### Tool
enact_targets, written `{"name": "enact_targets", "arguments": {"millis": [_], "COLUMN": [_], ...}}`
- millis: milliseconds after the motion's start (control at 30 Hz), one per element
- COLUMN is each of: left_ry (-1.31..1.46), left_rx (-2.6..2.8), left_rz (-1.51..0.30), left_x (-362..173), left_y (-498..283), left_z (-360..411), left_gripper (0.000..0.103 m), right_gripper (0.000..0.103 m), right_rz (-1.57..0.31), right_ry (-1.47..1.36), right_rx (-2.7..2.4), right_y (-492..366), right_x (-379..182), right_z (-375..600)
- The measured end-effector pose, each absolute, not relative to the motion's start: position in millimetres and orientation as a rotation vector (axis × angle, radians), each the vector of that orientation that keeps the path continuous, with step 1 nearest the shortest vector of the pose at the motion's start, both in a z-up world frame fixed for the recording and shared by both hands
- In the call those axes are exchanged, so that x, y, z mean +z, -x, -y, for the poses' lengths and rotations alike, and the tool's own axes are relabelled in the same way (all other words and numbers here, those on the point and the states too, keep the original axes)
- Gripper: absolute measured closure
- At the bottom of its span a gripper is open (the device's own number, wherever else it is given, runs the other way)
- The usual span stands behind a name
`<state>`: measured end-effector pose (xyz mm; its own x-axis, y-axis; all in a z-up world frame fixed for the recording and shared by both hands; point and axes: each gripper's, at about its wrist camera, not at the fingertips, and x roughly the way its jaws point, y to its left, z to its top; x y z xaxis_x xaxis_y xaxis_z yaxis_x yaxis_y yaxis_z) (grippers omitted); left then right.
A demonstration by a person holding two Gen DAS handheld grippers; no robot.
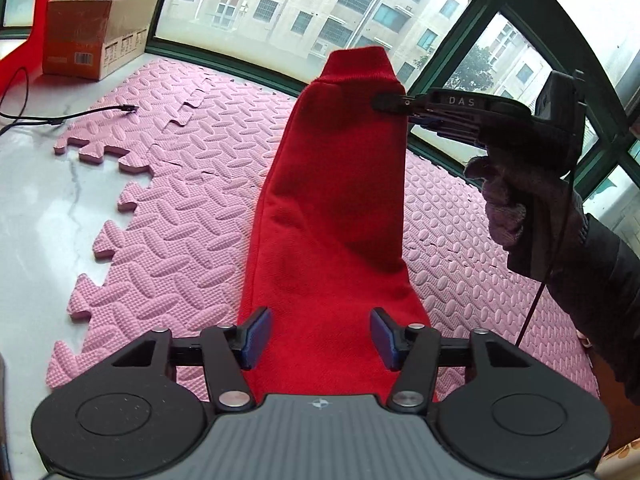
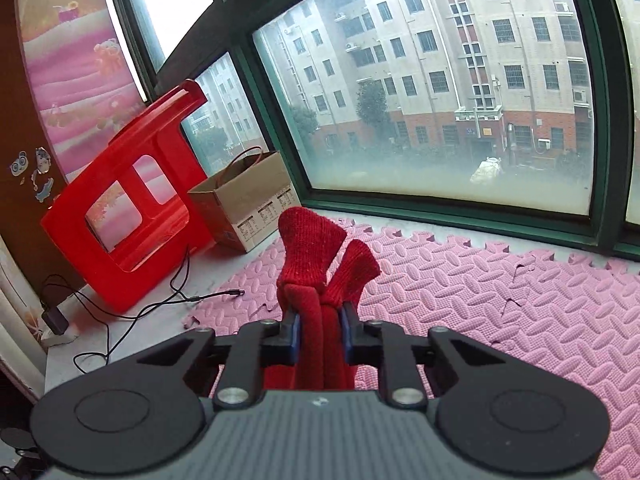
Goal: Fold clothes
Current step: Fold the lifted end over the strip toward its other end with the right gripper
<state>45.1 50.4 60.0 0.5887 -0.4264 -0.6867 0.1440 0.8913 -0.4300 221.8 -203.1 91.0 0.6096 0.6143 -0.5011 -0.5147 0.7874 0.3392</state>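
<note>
A red garment [image 1: 332, 200] with a ribbed cuff rises as a long tube from the pink foam mat [image 1: 180, 160]. My right gripper [image 1: 384, 102], held by a gloved hand [image 1: 516, 208], pinches it just below the cuff and holds that end up in the air. In the right wrist view the right gripper [image 2: 319, 328] is shut on bunched red cloth [image 2: 312, 248], and the cuff sticks up past the pads. My left gripper [image 1: 320, 336] hovers at the garment's lower end. Its jaws stand apart, the cloth runs between and under them, and the pads do not press on it.
The pink foam mat [image 2: 480, 300] lies on a marble sill beneath green-framed windows. A cardboard box [image 1: 92, 32] stands at the back left, beside a tipped red plastic stool [image 2: 120, 200]. A black cable [image 1: 80, 114] trails across the sill onto the mat's edge.
</note>
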Motion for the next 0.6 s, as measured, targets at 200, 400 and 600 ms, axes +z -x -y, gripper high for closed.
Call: {"name": "enact_targets", "arguments": {"millis": [200,400,600], "left_ry": [0.373,0.459,0.457], "left_rx": [-0.328,-0.314,-0.263], "left_rz": [-0.923,-0.941,-0.865], "left_x": [41,29,51], "left_y": [-73,-87,-64], "left_z": [-51,-66,-93], "left_gripper": [0.058,0.063,0.062], "right_gripper": [0.085,0.086,0.086], "right_rz": [-0.597,-0.553,-0.51], "right_ry": [-0.153,-0.149,-0.07], "right_rx": [0.723,0.792,0.896], "right_y": [-191,-152,-94], "right_x": [112,131,144], "right_z": [205,206,205]}}
